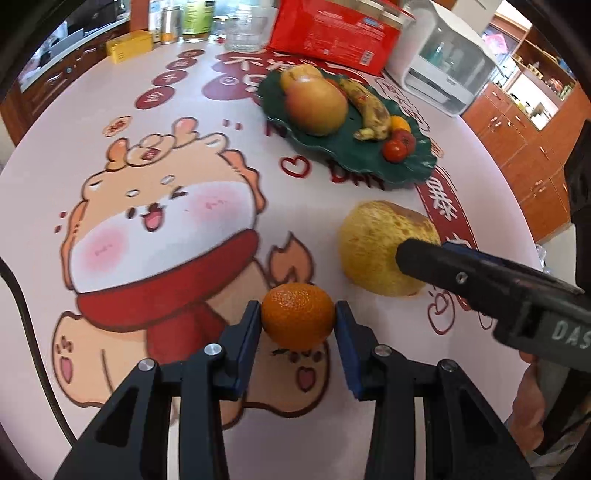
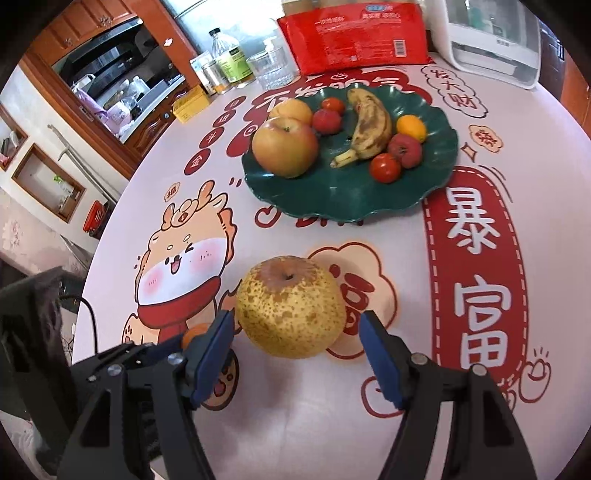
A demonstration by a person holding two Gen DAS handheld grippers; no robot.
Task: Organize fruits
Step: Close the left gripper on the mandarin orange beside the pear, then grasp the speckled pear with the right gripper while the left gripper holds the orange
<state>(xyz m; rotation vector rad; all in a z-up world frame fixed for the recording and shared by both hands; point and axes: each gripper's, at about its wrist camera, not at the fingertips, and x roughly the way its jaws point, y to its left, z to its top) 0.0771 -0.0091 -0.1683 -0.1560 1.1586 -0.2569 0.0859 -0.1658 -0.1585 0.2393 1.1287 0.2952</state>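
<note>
My left gripper [image 1: 298,319] is shut on a small mandarin [image 1: 297,316], low over the table. A speckled yellow pear [image 1: 380,247] lies on the table to its right; in the right wrist view the pear [image 2: 290,306] sits between the fingers of my right gripper [image 2: 297,332], which is open, with the left pad near its skin and a gap on the right. A dark green scalloped plate [image 2: 343,199] farther back holds an apple [image 2: 284,146], a spotted banana [image 2: 369,123], several small red fruits and a kumquat [image 2: 411,127]. The plate also shows in the left wrist view [image 1: 354,155].
The round table wears a cartoon-printed cloth [image 1: 159,206]. At the back stand a red package [image 2: 351,35], a glass tumbler [image 2: 271,70], bottles [image 2: 231,61], a yellow box [image 2: 190,103] and a white appliance [image 2: 491,40]. Wooden cabinets lie beyond the table edge.
</note>
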